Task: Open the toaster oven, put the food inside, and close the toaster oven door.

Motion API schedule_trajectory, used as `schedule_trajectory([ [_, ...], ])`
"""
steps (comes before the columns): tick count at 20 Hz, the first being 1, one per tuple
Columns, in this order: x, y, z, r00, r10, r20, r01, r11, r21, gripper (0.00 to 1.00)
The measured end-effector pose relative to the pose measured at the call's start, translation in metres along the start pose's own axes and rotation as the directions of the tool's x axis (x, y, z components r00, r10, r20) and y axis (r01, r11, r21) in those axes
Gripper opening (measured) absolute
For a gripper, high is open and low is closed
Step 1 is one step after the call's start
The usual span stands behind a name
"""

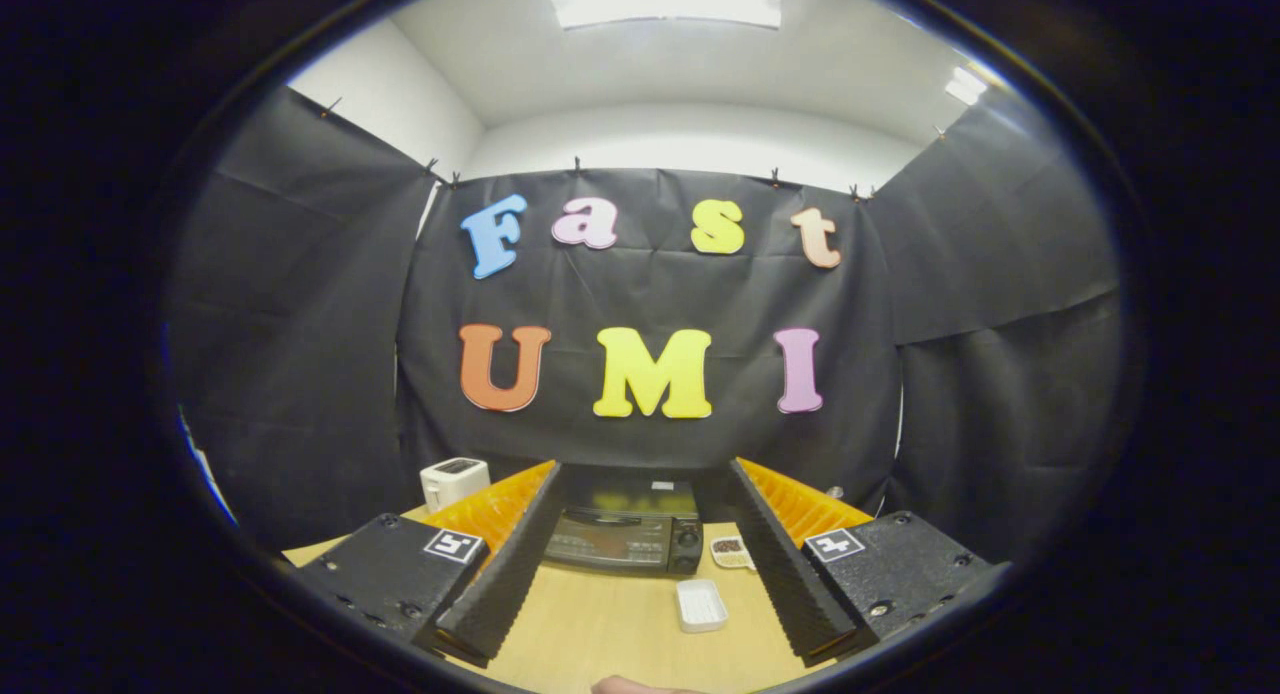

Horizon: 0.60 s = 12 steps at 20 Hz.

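A black toaster oven stands on the wooden table, beyond my fingers and seen between them, with its glass door closed and knobs on its right side. My gripper is open, its fingers spread wide with nothing between them. To the right of the oven sits a small white dish with dark food in it. Nearer to me, a white rectangular tray lies on the table just inside the right finger.
A white pop-up toaster stands at the back left of the table, beyond the left finger. A fingertip of a person's hand shows at the near table edge. Black cloth walls close in the booth.
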<state>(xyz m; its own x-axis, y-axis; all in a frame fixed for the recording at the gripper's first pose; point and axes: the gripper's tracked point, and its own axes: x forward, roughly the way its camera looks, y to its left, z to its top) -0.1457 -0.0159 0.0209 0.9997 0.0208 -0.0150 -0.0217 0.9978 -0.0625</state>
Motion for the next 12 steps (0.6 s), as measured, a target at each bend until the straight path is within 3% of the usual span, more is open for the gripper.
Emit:
schedule_trajectory([
  [12,-0.002,-0.012,-0.001,1.000,-0.026,-0.009,0.026,1.000,-0.007,1.00],
])
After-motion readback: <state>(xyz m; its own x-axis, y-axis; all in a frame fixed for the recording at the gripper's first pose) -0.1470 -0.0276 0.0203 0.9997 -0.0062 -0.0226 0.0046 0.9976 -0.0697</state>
